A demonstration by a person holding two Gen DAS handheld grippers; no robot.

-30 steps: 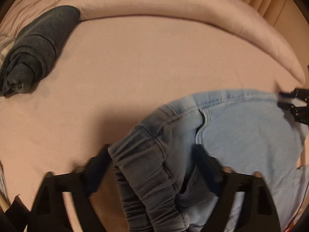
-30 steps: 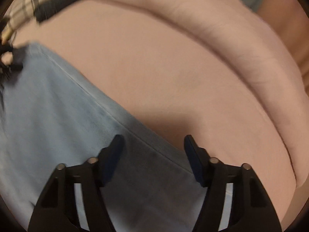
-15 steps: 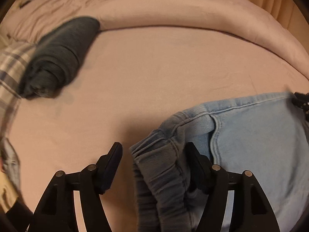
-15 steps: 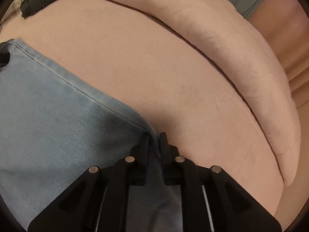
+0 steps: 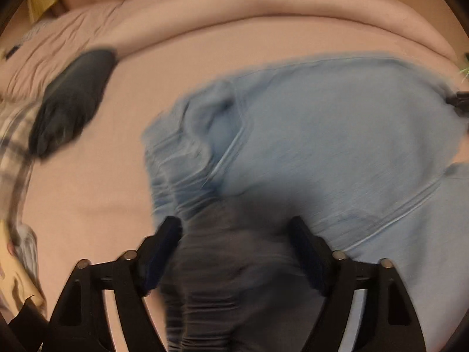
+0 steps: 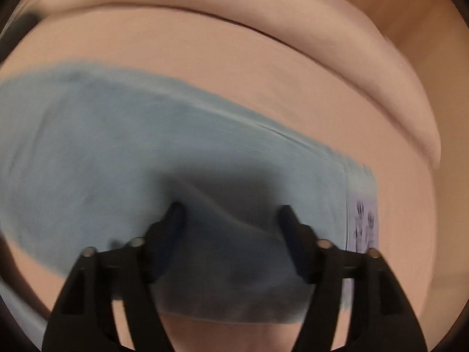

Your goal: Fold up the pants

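Both claws stand wide, gripping nothing: the left gripper (image 5: 234, 234) over the gathered waistband (image 5: 181, 158), the right gripper (image 6: 230, 214) over the light-blue jeans (image 6: 117, 146) spread mid-bed (image 6: 234, 67) (both views blurred). A dark rolled garment (image 5: 70, 99) lies near the bed's left edge.

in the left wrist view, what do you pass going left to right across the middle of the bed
plaid grey-and-white cloth → dark rolled-up garment → bare pink bedsheet → gathered elastic waistband of the light blue denim pants → flat light blue denim pants panel → tip of the right gripper
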